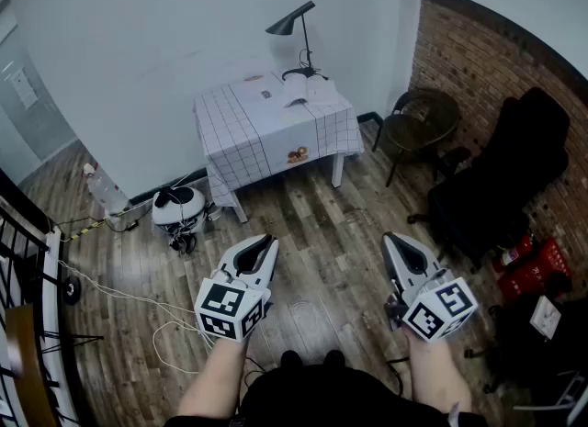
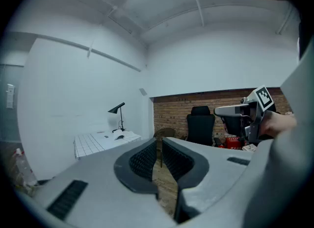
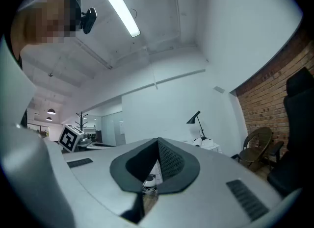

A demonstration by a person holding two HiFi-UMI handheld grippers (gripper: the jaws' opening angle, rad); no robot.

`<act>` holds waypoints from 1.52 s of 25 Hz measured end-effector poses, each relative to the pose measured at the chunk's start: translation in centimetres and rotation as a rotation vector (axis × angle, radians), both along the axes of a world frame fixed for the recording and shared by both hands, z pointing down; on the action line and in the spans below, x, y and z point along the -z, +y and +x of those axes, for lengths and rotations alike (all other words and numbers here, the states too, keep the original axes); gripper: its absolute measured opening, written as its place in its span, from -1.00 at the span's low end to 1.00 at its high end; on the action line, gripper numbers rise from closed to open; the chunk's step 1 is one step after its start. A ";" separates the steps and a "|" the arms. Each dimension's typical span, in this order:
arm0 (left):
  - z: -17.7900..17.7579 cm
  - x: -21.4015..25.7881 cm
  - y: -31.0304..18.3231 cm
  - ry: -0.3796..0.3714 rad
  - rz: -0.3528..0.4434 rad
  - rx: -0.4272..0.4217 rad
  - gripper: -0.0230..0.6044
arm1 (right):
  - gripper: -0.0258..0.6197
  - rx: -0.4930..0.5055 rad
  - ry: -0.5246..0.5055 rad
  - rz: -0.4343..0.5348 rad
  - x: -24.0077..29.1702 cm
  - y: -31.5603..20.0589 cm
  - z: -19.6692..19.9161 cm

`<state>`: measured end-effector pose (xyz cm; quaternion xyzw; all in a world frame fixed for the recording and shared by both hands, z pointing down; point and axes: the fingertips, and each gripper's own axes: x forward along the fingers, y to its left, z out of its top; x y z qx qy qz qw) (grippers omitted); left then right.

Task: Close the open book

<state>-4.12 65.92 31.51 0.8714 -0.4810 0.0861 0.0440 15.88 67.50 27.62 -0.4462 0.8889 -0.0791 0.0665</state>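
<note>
Open book [image 1: 310, 92] upper centre of frame, on checked-cloth table [image 1: 241, 131] by black lamp [image 1: 296, 28], well apart from both tongs at bottom. L gripper [image 1: 269, 242] & R gripper [image 1: 393, 238] pressed together, nothing btwn jaws, tips aimed up-frame. Wood floor [image 1: 312, 214], white wall [image 1: 138, 58], brick wall [image 1: 478, 58] at right w/ black chair [image 1: 505, 168] near it. Book too small to tell heading or long axis.

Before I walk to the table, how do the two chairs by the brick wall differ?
The round chair is brown, open-framed and low-backed; the office chair is black, padded and tall-backed. The round chair stands nearer the table; the office chair is nearer you. Both stand by the brick wall.
</note>
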 end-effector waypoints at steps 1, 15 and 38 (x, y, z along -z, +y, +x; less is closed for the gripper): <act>0.1 -0.2 -0.2 -0.002 -0.002 -0.002 -0.80 | -0.91 0.003 0.004 0.000 -0.2 -0.2 -0.2; 4.4 -1.0 -2.7 0.002 -0.025 -0.002 -0.80 | -0.91 0.001 -0.005 -0.010 -1.4 -2.5 4.3; 1.5 -3.6 -23.9 0.027 -0.074 -0.018 -0.80 | -0.91 0.024 -0.027 -0.102 -3.6 -23.2 0.6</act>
